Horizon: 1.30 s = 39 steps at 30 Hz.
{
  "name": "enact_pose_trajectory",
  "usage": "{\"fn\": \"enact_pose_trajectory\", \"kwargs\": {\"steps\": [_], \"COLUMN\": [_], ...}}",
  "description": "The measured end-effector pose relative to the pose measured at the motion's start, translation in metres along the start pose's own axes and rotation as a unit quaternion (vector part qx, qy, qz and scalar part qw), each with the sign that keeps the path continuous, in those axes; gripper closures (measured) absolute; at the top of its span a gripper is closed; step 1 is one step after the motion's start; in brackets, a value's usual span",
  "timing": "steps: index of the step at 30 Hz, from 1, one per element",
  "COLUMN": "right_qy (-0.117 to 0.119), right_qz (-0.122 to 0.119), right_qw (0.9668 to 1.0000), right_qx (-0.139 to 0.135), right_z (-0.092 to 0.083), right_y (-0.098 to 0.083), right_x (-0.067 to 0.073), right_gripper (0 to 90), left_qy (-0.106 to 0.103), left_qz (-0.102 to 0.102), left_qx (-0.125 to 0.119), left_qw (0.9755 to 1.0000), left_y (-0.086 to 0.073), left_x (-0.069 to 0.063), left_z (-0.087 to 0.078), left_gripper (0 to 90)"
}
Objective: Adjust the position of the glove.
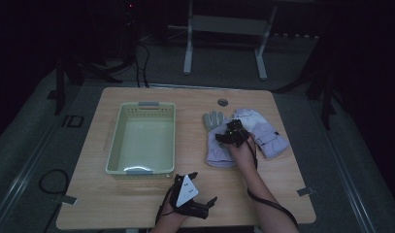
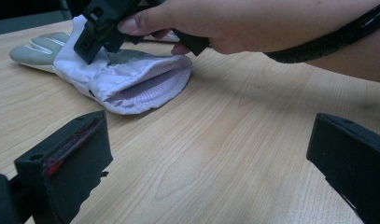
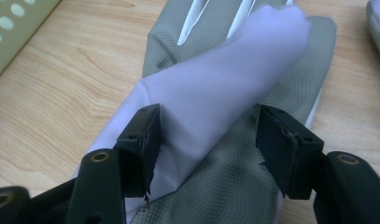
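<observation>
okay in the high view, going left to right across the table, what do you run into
Pale green basket → left gripper, open, near the front edge → lilac and grey glove with the right gripper over it, jaws open around a fold → second glove.

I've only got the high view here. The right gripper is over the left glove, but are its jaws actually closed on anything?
Observer: No. In the right gripper view, the right gripper stands open, one jaw on each side of a raised lavender fold of the glove, with a gap at the right jaw.
Operator: Which side of the glove faces up there?
Observer: The grey textured palm, with the lavender fold lying across it.
Operator: And the cuff, flat or open?
Observer: The left gripper view shows the cuff opening gaping toward the camera, ribbed lining visible.
Operator: Is the left gripper holding anything?
Observer: No, the left gripper is open over bare wooden table.
</observation>
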State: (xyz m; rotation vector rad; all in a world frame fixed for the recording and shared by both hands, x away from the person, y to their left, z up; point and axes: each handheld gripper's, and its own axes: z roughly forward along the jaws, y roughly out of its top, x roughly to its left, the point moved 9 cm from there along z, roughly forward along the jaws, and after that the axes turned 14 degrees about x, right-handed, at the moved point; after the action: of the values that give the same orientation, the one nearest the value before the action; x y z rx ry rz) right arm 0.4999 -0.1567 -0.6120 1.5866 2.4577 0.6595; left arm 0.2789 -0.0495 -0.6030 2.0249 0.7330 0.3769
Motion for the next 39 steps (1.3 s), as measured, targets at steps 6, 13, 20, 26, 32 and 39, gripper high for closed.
{"fn": "enact_pose_trajectory", "kwargs": {"steps": [6,13,20,26,32,39], "right_qy": [0.025,0.032,0.050,0.053,0.049,0.047], "right_qz": [-0.008,-0.008,-0.016,-0.037,-0.063,-0.068], "right_qw": [0.9996,0.9993,0.9986,0.9978,0.9956,0.9955], "right_qx": [0.013,0.015,0.013,-0.014,-0.049,-0.046], "right_z": [0.001,-0.002,-0.025,-0.069,-0.111,-0.118], "right_y": [-0.001,0.000,0.001,0.002,-0.003,-0.030], "right_x": [0.003,0.007,0.015,0.024,0.036,0.043], "right_gripper": [60.5,78.9,82.3,82.0,81.9,81.9], "left_qy": [-0.001,-0.002,-0.002,-0.001,0.001,0.003], "left_qz": [0.003,0.003,0.003,0.004,0.005,0.008], "left_qx": [0.005,0.005,0.003,0.002,0.001,0.001], "left_qw": [1.0000,1.0000,1.0000,1.0000,1.0000,1.0000], "left_y": [0.000,0.000,0.000,0.000,0.000,0.000], "left_x": [-0.001,0.000,-0.001,-0.001,-0.001,-0.001], "left_z": [0.001,0.001,0.000,0.000,0.001,0.000], "left_gripper": [0.1,0.1,0.1,0.1,0.1,0.0]}}
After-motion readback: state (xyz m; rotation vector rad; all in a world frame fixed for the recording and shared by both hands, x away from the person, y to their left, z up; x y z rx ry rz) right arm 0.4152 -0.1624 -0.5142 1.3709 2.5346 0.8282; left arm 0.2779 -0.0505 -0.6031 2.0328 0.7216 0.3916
